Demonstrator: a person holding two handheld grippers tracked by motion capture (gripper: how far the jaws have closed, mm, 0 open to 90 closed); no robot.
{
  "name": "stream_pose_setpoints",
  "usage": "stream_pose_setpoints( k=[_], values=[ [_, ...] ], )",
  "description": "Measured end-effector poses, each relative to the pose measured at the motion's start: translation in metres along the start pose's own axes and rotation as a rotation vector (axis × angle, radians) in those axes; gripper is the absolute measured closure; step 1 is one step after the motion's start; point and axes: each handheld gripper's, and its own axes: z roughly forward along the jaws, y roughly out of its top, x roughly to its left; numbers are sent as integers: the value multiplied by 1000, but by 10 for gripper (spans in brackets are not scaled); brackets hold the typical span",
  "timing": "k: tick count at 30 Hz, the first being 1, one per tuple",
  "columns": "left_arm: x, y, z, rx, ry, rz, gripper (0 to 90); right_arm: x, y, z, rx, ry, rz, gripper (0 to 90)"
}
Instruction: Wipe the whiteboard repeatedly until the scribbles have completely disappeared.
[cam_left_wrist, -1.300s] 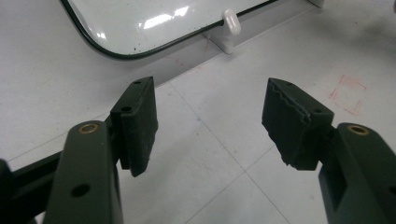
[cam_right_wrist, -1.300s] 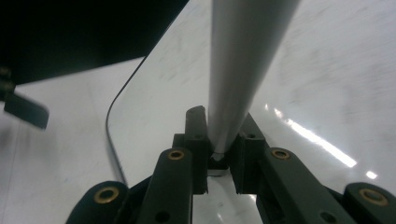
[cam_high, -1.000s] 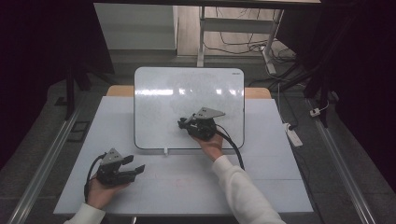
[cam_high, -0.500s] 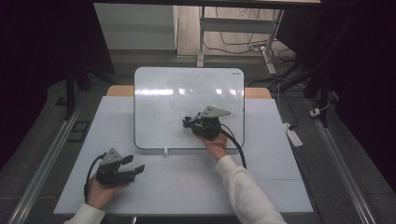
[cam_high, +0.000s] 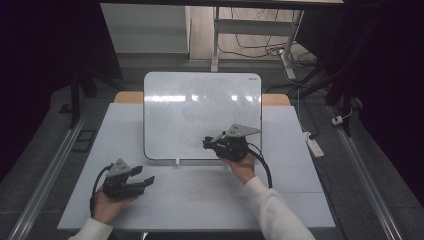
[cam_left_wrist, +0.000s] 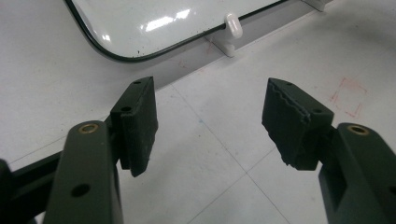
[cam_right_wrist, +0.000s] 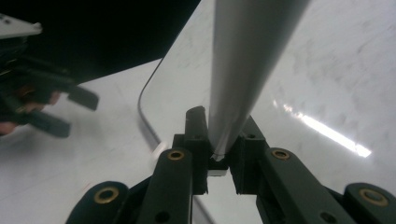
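Moved: right gripper (cam_high: 212, 143) drew back toward the whiteboard's (cam_high: 200, 107) near edge.
Right: clamped on a grey marker (cam_right_wrist: 243, 60), tip ahead over the board.
Left gripper (cam_left_wrist: 210, 121): jaws apart, empty, resting short of the board.
Technique: probably keep the tip pressed lightly, strokes steady.

A white-topped table (cam_high: 300, 200) stands on grey floor (cam_high: 45, 145) in a dark room, cables (cam_high: 250, 45) trailing beyond it.

Dim room, dark edges; overhead light glares in streaks on the whiteboard (cam_high: 202, 115). The near grey marker (cam_right_wrist: 247, 60) is blurred.
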Motion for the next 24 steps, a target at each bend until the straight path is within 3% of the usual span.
stream_pose_setpoints(
  k=[12, 24],
  values=[
    [0, 0, -2, -14, 10, 1, 366, 20, -14, -24, 61, 72, 16, 783],
    [0, 0, -3, -34, 15, 6, 366, 30, -30, -23, 128, 120, 35, 783]
  ],
)
